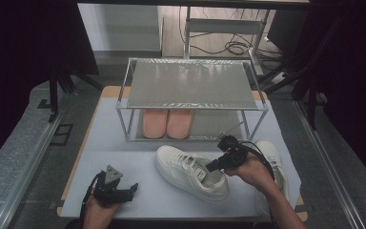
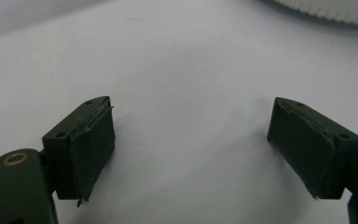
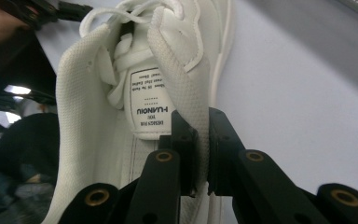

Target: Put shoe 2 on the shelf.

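A white lace-up sneaker (image 1: 186,169) lies on the pale mat in the middle of the table, toe toward the left. My right gripper (image 1: 210,167) reaches into its opening from the right. In the right gripper view the jaws (image 3: 203,135) are shut on the mesh side wall of the sneaker's collar (image 3: 182,84), next to the tongue label. My left gripper (image 1: 132,190) rests near the front left of the mat, apart from the shoe. Its jaws (image 2: 191,140) stand wide open over bare mat, with the sneaker's ribbed sole (image 2: 326,11) at the top edge.
A second white sneaker (image 1: 271,152) lies at the right, partly under my right hand. Behind stands a two-level metal rack (image 1: 190,86) with a pair of pink slippers (image 1: 167,123) on its lower shelf. The mat (image 1: 124,157) ends at the table's wooden edges.
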Demonstrator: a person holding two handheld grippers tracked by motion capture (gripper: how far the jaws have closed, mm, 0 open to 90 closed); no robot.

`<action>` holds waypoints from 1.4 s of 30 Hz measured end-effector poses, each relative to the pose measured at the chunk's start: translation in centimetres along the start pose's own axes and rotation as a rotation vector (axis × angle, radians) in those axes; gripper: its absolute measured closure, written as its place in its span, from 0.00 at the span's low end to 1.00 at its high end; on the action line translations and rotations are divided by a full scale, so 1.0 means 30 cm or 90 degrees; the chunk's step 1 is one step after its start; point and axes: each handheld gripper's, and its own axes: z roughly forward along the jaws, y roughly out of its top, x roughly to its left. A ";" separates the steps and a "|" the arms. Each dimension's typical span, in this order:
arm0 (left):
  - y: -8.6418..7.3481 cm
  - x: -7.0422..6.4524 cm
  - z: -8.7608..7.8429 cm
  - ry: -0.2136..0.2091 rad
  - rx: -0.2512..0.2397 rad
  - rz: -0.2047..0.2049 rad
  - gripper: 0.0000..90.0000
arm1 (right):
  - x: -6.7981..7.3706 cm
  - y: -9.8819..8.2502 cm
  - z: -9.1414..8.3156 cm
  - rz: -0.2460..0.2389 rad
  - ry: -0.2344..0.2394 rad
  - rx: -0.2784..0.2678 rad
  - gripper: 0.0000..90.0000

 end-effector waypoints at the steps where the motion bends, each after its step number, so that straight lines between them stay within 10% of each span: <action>1: 0.000 0.000 0.000 0.000 0.000 0.000 0.16 | -0.003 0.000 -0.006 0.006 0.005 -0.006 0.93; 42: 0.000 0.000 0.000 0.000 0.001 0.001 0.16 | 0.027 0.106 -0.292 0.047 0.139 -0.149 0.93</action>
